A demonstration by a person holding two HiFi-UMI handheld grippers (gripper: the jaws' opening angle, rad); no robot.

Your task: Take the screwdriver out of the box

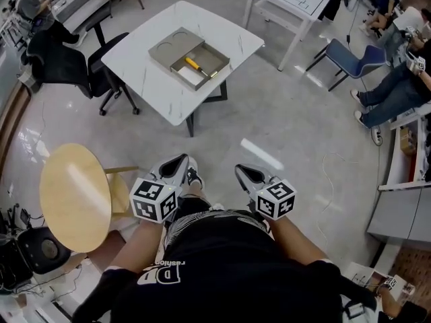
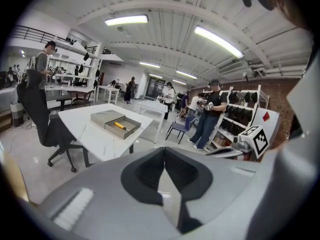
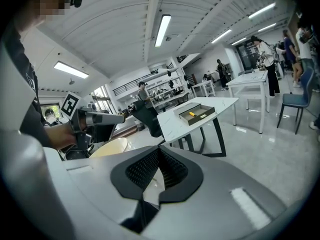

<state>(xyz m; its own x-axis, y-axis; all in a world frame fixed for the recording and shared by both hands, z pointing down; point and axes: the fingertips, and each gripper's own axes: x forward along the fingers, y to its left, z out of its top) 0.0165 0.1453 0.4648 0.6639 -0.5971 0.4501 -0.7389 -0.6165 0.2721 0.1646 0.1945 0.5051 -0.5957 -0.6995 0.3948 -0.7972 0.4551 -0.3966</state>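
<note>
Nothing is done yet, I judge: the screwdriver (image 1: 197,66) lies flat in the open compartment of the box (image 1: 165,58) on the white bench (image 1: 145,79), well apart from me; left claw (image 1: 180,161) and right claw (image 1: 242,171) hang close to my body, each closed on nothing; approach, grasp and lift all remain; in the head view its long axis runs diagonally, yellow handle upper left, tip lower right.
</note>
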